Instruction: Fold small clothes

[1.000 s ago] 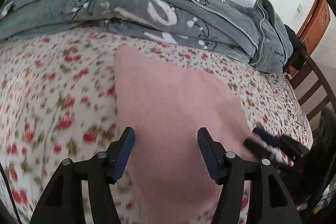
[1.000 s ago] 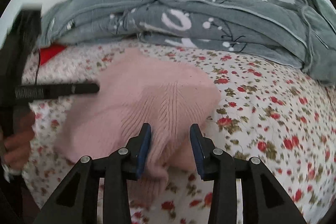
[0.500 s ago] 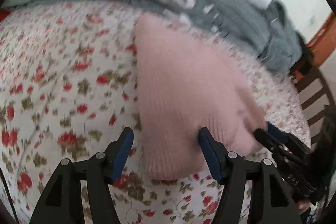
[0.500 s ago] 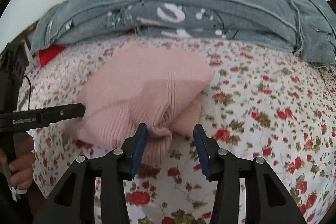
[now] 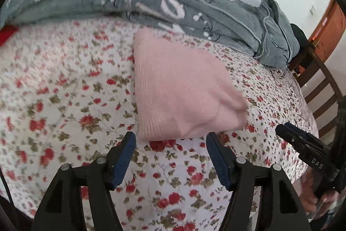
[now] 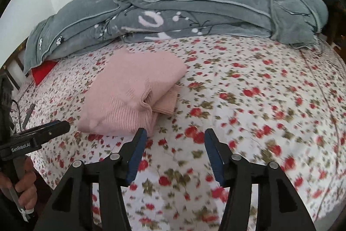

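A pink knitted sweater (image 5: pixel 179 90) lies folded into a compact bundle on the floral bedsheet (image 5: pixel 64 90). It also shows in the right wrist view (image 6: pixel 134 96), with a ribbed cuff sticking out at its right side. My left gripper (image 5: pixel 170 144) is open and empty, just short of the bundle's near edge. My right gripper (image 6: pixel 174 140) is open and empty, near the bundle's near right corner and not touching it. Each gripper appears at the edge of the other's view, the right (image 5: pixel 302 144) and the left (image 6: pixel 41 133).
A rumpled grey blanket (image 6: pixel 183 12) with white print lies along the far side of the bed. A red item (image 6: pixel 42 70) peeks out at the left under it. A wooden chair (image 5: pixel 320 79) and a door stand past the bed's right edge.
Both grippers have pulled back from the pink sweater toward the near edge of the bed. The right gripper let go of the sweater's fold and opened wider. The bundle now lies free.
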`<state>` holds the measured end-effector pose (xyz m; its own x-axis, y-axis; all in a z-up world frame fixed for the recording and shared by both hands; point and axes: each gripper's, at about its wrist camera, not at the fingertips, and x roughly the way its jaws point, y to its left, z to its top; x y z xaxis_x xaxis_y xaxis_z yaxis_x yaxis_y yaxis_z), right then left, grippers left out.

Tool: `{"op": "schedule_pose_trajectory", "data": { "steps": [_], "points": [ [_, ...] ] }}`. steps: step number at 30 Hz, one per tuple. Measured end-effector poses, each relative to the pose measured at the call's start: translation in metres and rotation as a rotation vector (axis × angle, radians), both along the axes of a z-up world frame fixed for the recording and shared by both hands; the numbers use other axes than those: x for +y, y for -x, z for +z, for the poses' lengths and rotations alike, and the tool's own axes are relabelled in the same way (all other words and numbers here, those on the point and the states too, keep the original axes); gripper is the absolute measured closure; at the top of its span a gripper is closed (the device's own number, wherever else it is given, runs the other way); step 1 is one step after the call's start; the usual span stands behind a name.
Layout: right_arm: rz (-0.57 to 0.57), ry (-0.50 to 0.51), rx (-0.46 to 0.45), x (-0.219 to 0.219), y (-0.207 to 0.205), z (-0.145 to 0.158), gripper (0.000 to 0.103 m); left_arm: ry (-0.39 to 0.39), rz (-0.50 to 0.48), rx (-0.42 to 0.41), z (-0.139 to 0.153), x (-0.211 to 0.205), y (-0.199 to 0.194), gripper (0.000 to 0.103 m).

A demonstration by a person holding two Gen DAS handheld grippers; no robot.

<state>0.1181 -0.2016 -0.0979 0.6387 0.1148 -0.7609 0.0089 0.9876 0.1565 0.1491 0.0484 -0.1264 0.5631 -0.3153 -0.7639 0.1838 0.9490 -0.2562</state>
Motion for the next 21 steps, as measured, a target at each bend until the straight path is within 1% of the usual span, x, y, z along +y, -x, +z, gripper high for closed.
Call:
{"op": "schedule_pose_trajectory", "data": {
  "steps": [2, 4, 6, 9, 12, 16, 21],
  "points": [
    [-0.012, 0.025, -0.014, -0.001, 0.014, 0.011, 0.042, -0.033, 0.005, -0.037, 0.013, -0.005, 0.011, 0.028],
    [-0.017, 0.045, -0.044, -0.001, 0.026, 0.022, 0.035, -0.069, 0.005, -0.076, 0.028, -0.013, 0.025, 0.023],
    [-0.027, 0.056, -0.08, -0.001, 0.04, 0.034, 0.016, -0.108, 0.011, -0.108, 0.041, -0.019, 0.039, 0.019],
    [-0.04, 0.062, -0.16, -0.002, 0.063, 0.052, 0.002, -0.133, 0.023, -0.142, 0.054, -0.024, 0.055, 0.015],
    [-0.03, 0.075, -0.189, 0.0, 0.076, 0.066, 0.0, -0.13, 0.025, -0.162, 0.066, -0.029, 0.071, 0.015],
    [0.0, 0.064, -0.182, 0.001, 0.089, 0.073, 0.0, -0.15, 0.047, -0.184, 0.074, -0.033, 0.087, 0.01],
    [-0.035, 0.095, -0.199, 0.0, 0.104, 0.077, 0.0, -0.17, 0.066, -0.193, 0.079, -0.034, 0.1, 0.01]
  ]
}}
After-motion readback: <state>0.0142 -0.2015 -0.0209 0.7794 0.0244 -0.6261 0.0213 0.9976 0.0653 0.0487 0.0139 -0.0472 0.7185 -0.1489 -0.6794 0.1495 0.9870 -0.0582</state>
